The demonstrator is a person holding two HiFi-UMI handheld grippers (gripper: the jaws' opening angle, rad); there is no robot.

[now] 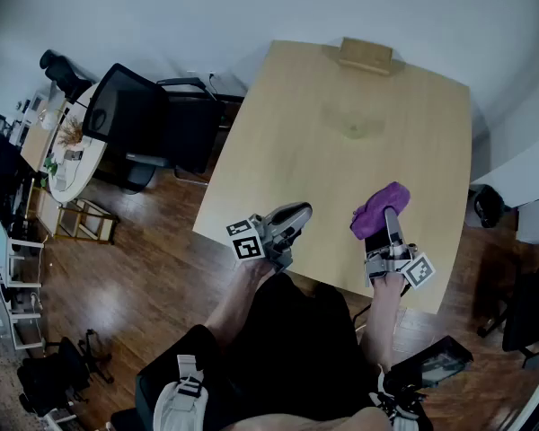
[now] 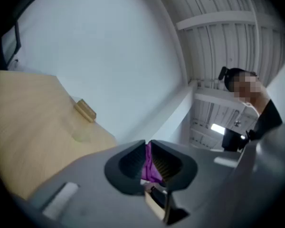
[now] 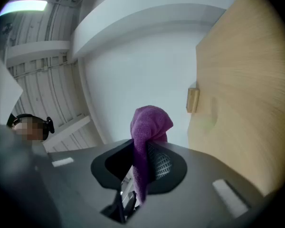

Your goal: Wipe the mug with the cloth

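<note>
A purple cloth (image 1: pixel 378 209) hangs bunched from my right gripper (image 1: pixel 392 217), which is shut on it just above the table's near edge. In the right gripper view the cloth (image 3: pixel 149 127) stands up out of the pinched jaws (image 3: pixel 141 152). My left gripper (image 1: pixel 300 212) hovers over the near edge to the left, apart from the cloth. Its jaws (image 2: pixel 148 148) are shut with nothing in them, and only a purple sliver shows through beyond. A faint, pale, see-through mug (image 1: pixel 352 126) stands far out on the wooden table (image 1: pixel 287 142).
A wooden block (image 1: pixel 366 54) sits at the table's far edge. A black office chair (image 1: pixel 148 124) stands left of the table, with a cluttered round table (image 1: pixel 67 155) beyond it. The person's legs are below the near edge. The floor is wood.
</note>
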